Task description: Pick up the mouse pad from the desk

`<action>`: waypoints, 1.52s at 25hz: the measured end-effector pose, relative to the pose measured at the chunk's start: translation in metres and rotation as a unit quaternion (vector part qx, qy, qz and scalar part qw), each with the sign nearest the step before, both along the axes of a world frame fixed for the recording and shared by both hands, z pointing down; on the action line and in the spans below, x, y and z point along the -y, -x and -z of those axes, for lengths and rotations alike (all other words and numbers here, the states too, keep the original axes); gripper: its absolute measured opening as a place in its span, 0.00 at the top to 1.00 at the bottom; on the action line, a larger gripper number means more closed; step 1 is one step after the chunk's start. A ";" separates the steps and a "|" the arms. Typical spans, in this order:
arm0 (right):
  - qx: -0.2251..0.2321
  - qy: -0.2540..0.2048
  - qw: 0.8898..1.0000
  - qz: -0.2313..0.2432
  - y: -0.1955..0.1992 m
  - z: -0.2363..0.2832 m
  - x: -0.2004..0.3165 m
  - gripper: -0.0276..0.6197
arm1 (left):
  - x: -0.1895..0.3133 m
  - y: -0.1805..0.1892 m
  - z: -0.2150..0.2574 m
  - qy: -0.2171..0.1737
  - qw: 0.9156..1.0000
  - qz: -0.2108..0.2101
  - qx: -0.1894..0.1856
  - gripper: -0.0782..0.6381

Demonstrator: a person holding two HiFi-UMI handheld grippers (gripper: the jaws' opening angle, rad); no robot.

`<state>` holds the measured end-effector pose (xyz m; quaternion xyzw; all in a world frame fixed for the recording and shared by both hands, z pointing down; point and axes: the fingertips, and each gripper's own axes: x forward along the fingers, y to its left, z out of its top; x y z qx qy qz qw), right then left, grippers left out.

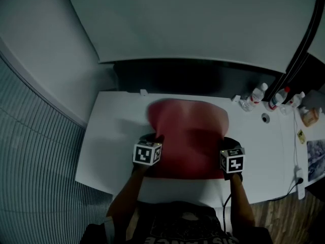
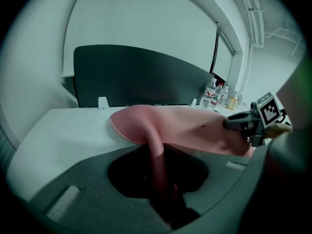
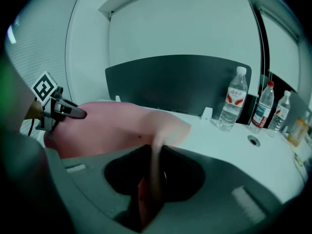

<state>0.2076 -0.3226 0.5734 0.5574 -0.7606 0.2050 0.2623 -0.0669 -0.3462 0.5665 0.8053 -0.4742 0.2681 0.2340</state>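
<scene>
While your left gripper (image 1: 151,139) and right gripper (image 1: 229,143) each pinch a near corner of the pink mouse pad (image 1: 190,133), far end resting on the desk (image 1: 116,131), watch it: pull your hands apart unevenly and that limp sheet could slip free.

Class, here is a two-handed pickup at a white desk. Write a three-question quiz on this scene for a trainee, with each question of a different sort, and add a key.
1. True or false: the left claw is shut on the mouse pad.
2. What stands at the far right of the desk? A) water bottles B) a keyboard C) a lamp
3. Short answer: how many claws hold the mouse pad?

Key
1. True.
2. A.
3. Two: the right claw is shut on it too.
</scene>
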 end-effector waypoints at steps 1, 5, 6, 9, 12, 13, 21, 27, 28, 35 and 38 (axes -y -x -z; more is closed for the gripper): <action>-0.003 -0.003 1.000 -0.001 0.000 0.003 -0.001 0.83 | -0.001 -0.001 0.002 -0.002 1.000 -0.001 -0.003 0.77; -0.007 -0.010 1.000 -0.008 -0.001 0.016 -0.004 0.83 | -0.002 -0.003 0.010 -0.010 1.000 -0.001 -0.016 0.77; -0.005 -0.016 1.000 -0.009 0.000 0.021 -0.004 0.83 | -0.001 -0.004 0.015 -0.015 1.000 -0.002 -0.017 0.77; -0.008 -0.034 0.999 -0.013 -0.001 0.035 -0.003 0.83 | 0.000 -0.006 0.031 -0.034 0.999 -0.003 -0.023 0.77; -0.012 -0.056 0.998 -0.013 -0.003 0.050 0.000 0.83 | 0.002 -0.009 0.046 -0.051 0.998 -0.004 -0.032 0.77; -0.012 -0.064 0.998 -0.013 -0.004 0.055 0.001 0.83 | 0.003 -0.010 0.051 -0.057 0.998 -0.005 -0.033 0.77; -0.014 -0.110 0.994 -0.017 0.001 0.098 0.001 0.83 | 0.006 -0.011 0.094 -0.104 0.994 -0.007 -0.041 0.77; -0.016 -0.150 0.988 -0.023 0.004 0.134 0.000 0.83 | 0.006 -0.012 0.131 -0.138 0.989 -0.011 -0.049 0.77; -0.016 -0.156 0.987 -0.024 0.005 0.140 -0.001 0.83 | 0.006 -0.012 0.137 -0.144 0.988 -0.011 -0.050 0.77; -0.018 -0.189 0.981 -0.032 0.010 0.170 -0.005 0.83 | 0.002 -0.009 0.168 -0.178 0.982 -0.012 -0.058 0.77; -0.020 -0.201 0.979 -0.035 0.011 0.182 -0.007 0.83 | 0.000 -0.008 0.183 -0.191 0.980 -0.013 -0.062 0.77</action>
